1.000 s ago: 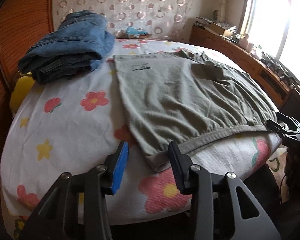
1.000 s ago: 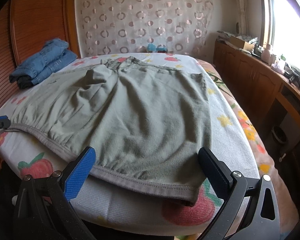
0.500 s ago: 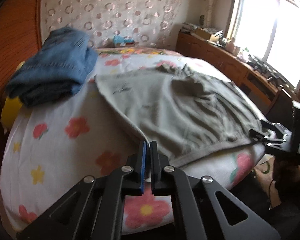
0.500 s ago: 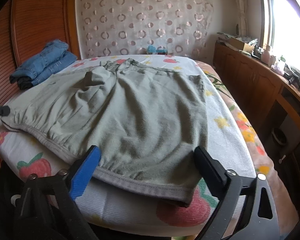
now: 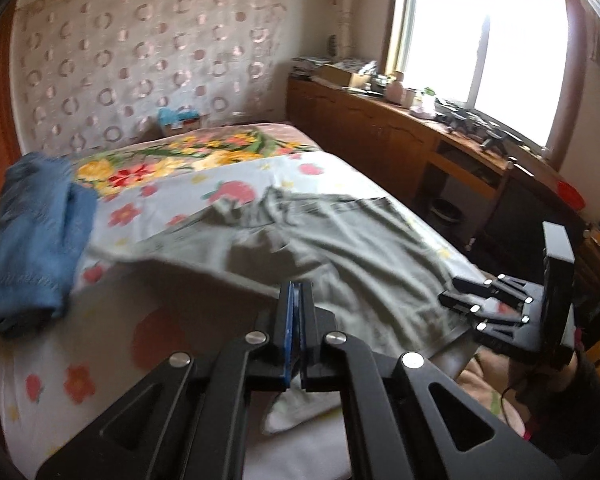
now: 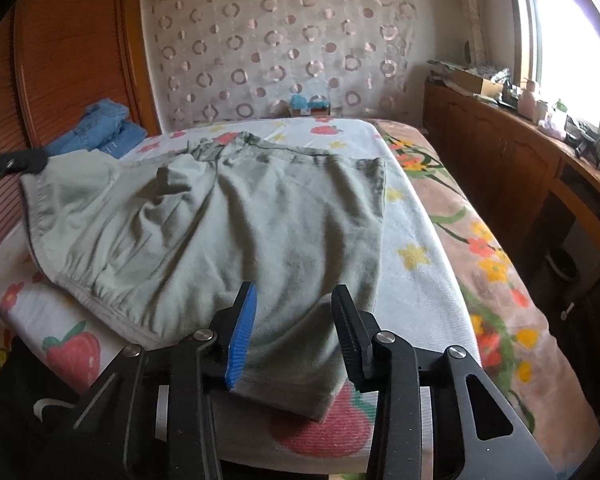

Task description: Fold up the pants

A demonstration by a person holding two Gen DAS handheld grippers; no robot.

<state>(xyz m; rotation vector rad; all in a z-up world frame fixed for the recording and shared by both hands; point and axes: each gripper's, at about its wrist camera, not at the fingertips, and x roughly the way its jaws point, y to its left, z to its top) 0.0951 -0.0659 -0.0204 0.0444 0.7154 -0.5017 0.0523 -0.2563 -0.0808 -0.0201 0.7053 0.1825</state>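
Grey-green jersey cloth fills the middle of the left wrist view: the pants point(image 5: 340, 248) are spread over the flowered bed sheet point(image 5: 112, 344), reaching from the near edge of the bed toward the far side. The left gripper point(image 5: 296, 304) is seen pressed together at the near left edge of the garment, and a fold of the cloth is pinched between its blue and black pads, with a loose flap hanging below them. The cloth beside the pinch is raised off the sheet and blurred. At the right, the right gripper point(image 5: 460, 300) is seen at the near right edge of the pants. A folded pair of blue jeans point(image 5: 32, 248) lies at the left side of the bed, apart from the pants.

In the right wrist view, the pants point(image 6: 220, 232) lie directly ahead, with the waistband running along the near left. The right gripper point(image 6: 296, 320) is held spread, its fingers standing on either side of the near right corner of the garment without closing on it. At the far left, the left corner of the pants is lifted by the left gripper point(image 6: 24, 162). The jeans point(image 6: 104, 128) are seen beyond it.
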